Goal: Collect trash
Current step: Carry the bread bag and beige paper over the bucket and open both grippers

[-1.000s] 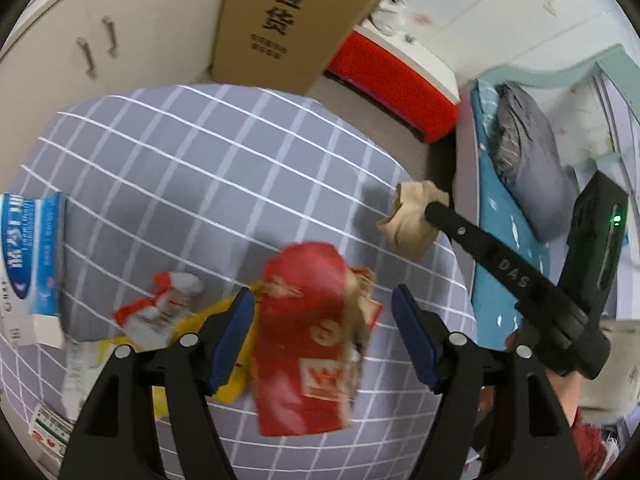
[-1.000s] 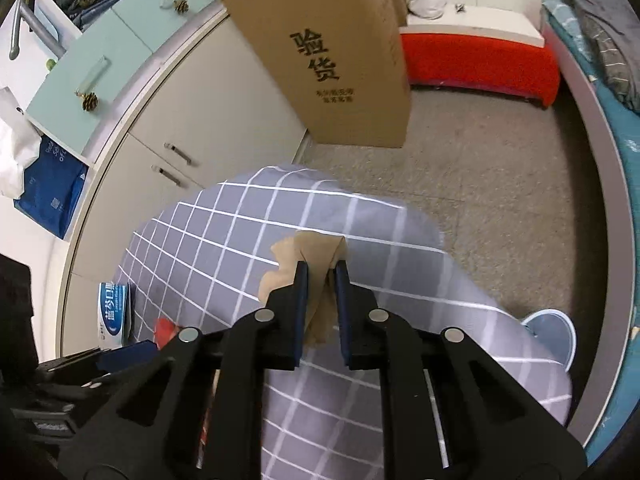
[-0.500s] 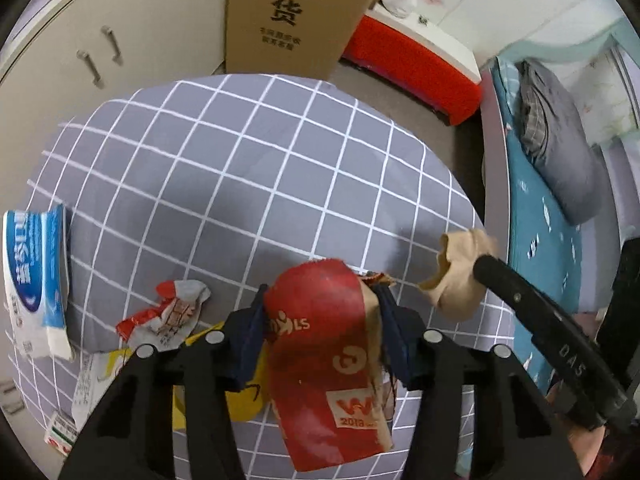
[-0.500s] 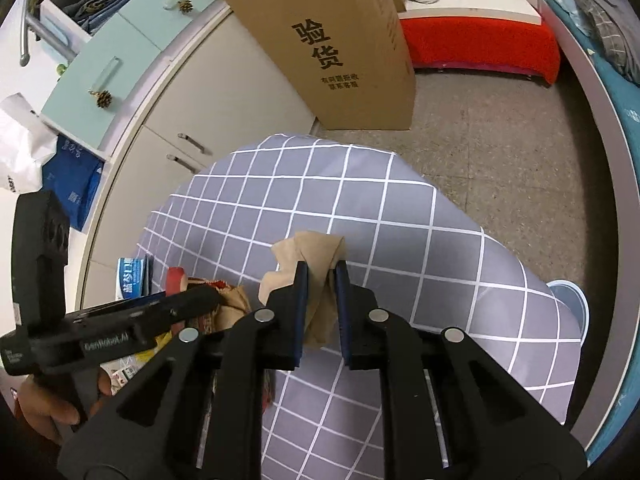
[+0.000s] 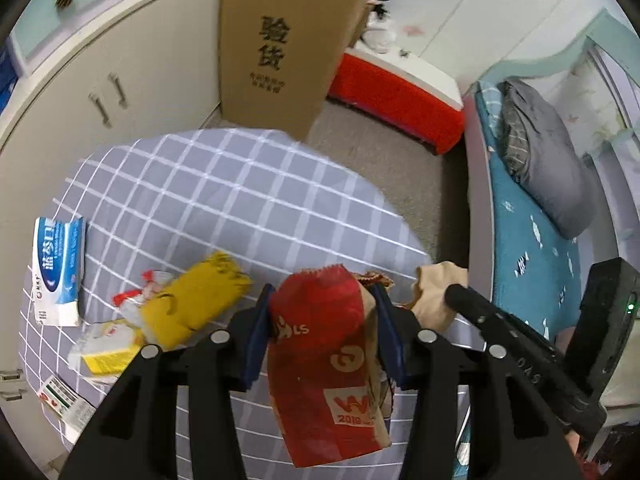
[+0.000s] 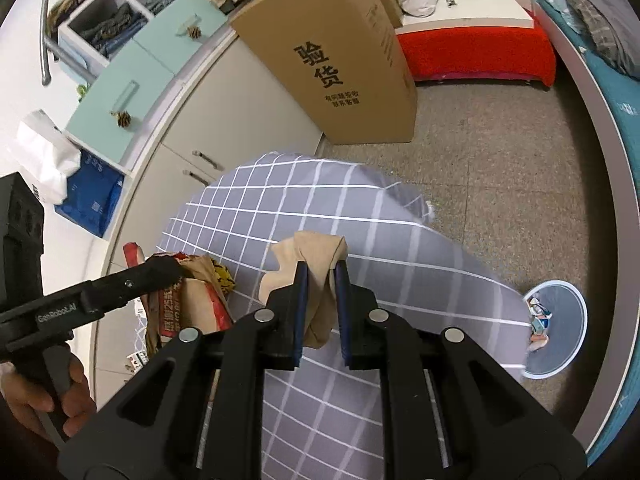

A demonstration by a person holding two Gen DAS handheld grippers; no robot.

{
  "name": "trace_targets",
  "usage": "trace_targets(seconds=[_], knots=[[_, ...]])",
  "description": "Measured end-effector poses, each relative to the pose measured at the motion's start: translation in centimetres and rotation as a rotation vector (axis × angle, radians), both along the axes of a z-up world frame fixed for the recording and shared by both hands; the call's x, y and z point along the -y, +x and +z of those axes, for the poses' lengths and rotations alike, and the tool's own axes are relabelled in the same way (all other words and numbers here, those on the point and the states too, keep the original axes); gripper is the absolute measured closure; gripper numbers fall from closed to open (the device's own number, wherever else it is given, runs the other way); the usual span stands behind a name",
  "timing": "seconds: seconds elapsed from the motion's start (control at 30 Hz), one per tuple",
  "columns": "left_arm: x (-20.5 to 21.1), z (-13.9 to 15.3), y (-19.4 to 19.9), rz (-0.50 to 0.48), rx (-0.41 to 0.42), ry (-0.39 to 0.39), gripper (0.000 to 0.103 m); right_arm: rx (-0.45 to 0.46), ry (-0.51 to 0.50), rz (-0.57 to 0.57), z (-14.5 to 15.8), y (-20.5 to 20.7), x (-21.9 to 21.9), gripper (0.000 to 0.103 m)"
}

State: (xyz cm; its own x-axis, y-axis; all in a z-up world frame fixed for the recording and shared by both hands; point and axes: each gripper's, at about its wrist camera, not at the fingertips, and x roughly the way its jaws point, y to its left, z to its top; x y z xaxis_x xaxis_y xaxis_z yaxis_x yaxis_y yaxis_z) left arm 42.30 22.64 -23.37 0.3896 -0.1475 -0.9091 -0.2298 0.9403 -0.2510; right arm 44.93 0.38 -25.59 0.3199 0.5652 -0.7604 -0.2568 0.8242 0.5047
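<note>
My left gripper is shut on a red and brown paper bag and holds it above the grey checked table. The bag also shows in the right wrist view. My right gripper is shut on a crumpled tan wrapper, lifted above the table's right side; it shows in the left wrist view too. A yellow packet, a red-and-white wrapper and a yellow-white wrapper lie on the table at the left.
A blue-white toothpaste box lies at the table's left edge. A pale blue bin with scraps stands on the floor right of the table. A tall cardboard box, cupboards, a red bench and a bed surround it.
My left gripper closed on the red paper bag and lifted it, uncovering the yellow packet. My right gripper rose and drew back with the tan wrapper, bringing the floor bin into view.
</note>
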Motion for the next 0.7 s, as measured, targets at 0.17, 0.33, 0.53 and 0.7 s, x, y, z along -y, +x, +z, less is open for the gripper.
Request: trace_targets(seconds=[0.17,0.33,0.53,0.7], knots=[[6.6,0.0,0.6,-0.061,-0.001,-0.003,0.056,0.004,0.001,-0.047,0.3,-0.6,6.2,0.089],[15.6,-2.3,1.7,-0.146,-0.032,-0.041,0.056,-0.016,-0.049,-0.133,-0.7,-2.0,15.1,0.089],[25.8,-7.2,2.3,-0.244,-0.093,-0.054,0.056,-0.102,-0.134,-0.232,-4.8,-4.0,25.2,0.089],[31.6,-12.6,2.4,-0.279,-0.142,-0.013,0.056,-0.194,-0.175,-0.284,-10.1,-4.8,29.9,0.089]])
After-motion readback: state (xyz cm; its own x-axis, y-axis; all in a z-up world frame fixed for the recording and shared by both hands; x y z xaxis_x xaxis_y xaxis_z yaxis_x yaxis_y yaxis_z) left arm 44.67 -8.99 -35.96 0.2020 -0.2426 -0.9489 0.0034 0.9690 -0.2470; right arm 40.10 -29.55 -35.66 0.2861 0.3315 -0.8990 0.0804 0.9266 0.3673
